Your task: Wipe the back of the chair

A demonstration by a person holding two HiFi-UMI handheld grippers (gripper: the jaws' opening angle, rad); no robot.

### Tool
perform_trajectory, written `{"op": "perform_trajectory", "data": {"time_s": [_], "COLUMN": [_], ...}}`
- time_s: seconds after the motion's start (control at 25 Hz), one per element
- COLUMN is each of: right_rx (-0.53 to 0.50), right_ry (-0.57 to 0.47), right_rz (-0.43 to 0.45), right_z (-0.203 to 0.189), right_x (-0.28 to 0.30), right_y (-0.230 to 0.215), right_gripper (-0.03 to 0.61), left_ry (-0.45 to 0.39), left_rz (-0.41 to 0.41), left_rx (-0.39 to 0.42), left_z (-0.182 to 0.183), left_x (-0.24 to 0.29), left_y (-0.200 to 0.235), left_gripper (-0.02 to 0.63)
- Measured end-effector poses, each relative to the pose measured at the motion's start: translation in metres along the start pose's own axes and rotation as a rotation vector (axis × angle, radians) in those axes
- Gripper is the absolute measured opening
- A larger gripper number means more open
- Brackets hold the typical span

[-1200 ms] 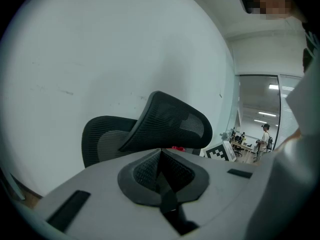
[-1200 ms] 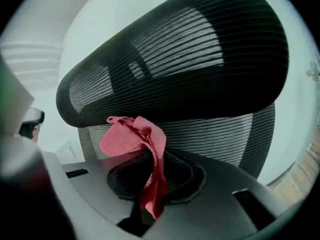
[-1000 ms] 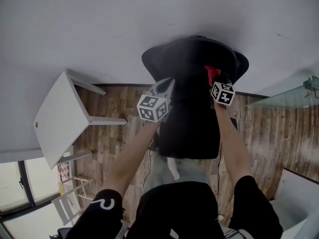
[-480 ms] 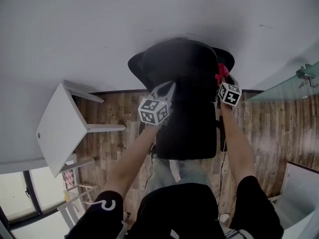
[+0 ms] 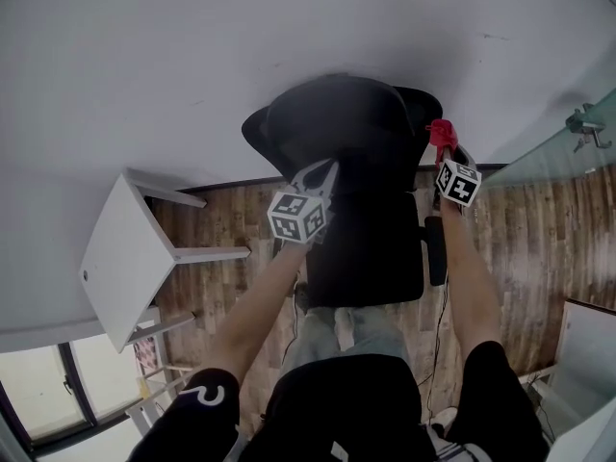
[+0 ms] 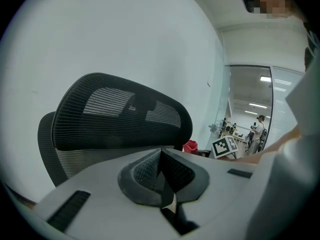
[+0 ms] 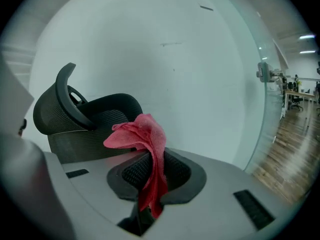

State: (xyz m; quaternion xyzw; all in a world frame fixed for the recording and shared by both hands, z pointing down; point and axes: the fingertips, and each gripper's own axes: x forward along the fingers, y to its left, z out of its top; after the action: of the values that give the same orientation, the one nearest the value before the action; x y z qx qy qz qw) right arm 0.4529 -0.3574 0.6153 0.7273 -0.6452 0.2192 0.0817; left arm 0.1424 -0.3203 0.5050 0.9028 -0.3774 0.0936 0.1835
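Observation:
A black mesh office chair (image 5: pixel 361 191) stands with its back to me, close to a white wall. Its headrest (image 6: pixel 120 111) fills the left gripper view, and the chair's side (image 7: pixel 82 119) shows in the right gripper view. My right gripper (image 5: pixel 445 152) is shut on a red cloth (image 7: pixel 145 151), held at the chair back's upper right edge; the cloth (image 5: pixel 441 135) pokes out past the jaws. My left gripper (image 5: pixel 322 176) is shut with nothing in it and rests against the left of the chair back.
A white table (image 5: pixel 120 258) stands to the left on the wood floor (image 5: pixel 520 248). A glass partition (image 5: pixel 577 133) runs at the right, with its metal fitting (image 7: pixel 264 71) showing. The white wall (image 5: pixel 192 56) lies just beyond the chair.
My right gripper has slid the red cloth from the middle right of the chair back out to its upper right edge. The left gripper has stayed against the chair.

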Motion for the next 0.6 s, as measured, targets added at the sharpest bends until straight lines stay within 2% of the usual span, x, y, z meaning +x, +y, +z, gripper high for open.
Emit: {"op": "perform_trajectory", "data": {"time_s": [0.32, 0.6], "right_rx": [0.002, -0.032], "right_ry": [-0.013, -0.004], "right_rz": [-0.014, -0.005], "right_z": [-0.006, -0.018], "right_x": [-0.032, -0.05], "right_y": [0.011, 0.063], "right_gripper": [0.069, 0.069], "left_ry": [0.007, -0.005], "left_rz": [-0.056, -0.062], "left_rx": [0.004, -0.019], "left_z": [-0.007, -0.016], "left_x": [-0.01, -0.049], "left_y": [-0.008, 0.022], "left_gripper": [0.025, 0.025]}}
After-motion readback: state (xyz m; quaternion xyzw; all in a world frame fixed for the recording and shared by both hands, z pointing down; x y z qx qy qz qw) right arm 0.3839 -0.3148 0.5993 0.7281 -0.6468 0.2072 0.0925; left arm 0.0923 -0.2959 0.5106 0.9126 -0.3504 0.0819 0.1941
